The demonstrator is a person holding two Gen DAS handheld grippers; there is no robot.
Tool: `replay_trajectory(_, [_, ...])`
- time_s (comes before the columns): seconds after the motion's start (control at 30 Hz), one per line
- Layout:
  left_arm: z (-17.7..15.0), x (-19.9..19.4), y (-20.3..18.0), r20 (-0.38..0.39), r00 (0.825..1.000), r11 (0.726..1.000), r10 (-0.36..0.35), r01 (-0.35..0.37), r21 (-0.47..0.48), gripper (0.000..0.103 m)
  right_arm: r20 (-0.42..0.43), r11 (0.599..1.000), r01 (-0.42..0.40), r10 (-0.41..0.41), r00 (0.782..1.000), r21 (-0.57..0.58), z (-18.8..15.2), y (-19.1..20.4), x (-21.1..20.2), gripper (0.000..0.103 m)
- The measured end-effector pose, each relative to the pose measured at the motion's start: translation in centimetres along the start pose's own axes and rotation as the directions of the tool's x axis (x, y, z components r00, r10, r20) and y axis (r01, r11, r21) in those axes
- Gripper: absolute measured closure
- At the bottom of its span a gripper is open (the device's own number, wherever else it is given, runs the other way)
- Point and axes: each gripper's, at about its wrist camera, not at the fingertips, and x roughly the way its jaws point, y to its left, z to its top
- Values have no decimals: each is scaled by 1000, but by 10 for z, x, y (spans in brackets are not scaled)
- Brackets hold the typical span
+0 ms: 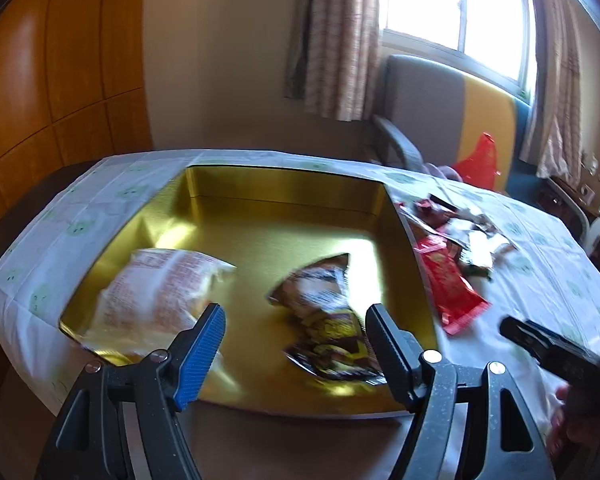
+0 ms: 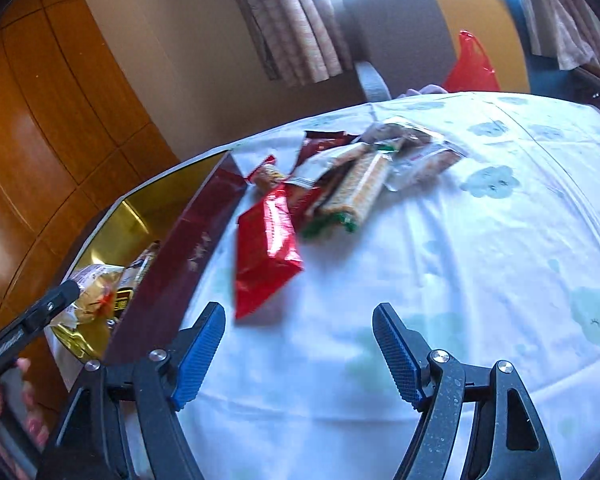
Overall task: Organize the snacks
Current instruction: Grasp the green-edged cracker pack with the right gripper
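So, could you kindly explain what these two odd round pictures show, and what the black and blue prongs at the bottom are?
There is no robot here: a person holds a two-finger tool in each hand, with a camera looking along its fingers. The left wrist view shows the left gripper, open and empty, over a gold-lined box holding a pale snack bag and a dark snack packet. The right wrist view shows the right gripper, also open and empty, over the white tablecloth, near a red packet and a pile of wrapped snacks.
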Motion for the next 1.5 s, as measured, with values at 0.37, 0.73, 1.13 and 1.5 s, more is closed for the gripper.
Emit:
replay_trajectory(0.37, [-15, -25, -58, -5, 996, 991, -86, 86, 102, 29, 30, 998, 8, -10, 999, 67, 67, -28, 24, 27])
replay_trajectory(0.73, [-24, -21, -88, -60, 993, 983, -98, 106, 151, 29, -108, 997, 61, -55, 993, 50, 99, -37, 92, 55])
replay_trajectory(1.13, [-11, -10, -140, -62, 986, 960, -152, 162, 228, 29, -63, 999, -43, 44, 997, 19, 74, -67, 54, 89])
replay_trajectory(1.5, [-9, 1, -134, -59, 998, 981, 1, 10, 191, 29, 5, 992, 80, -80, 997, -97, 102, -26, 51, 24])
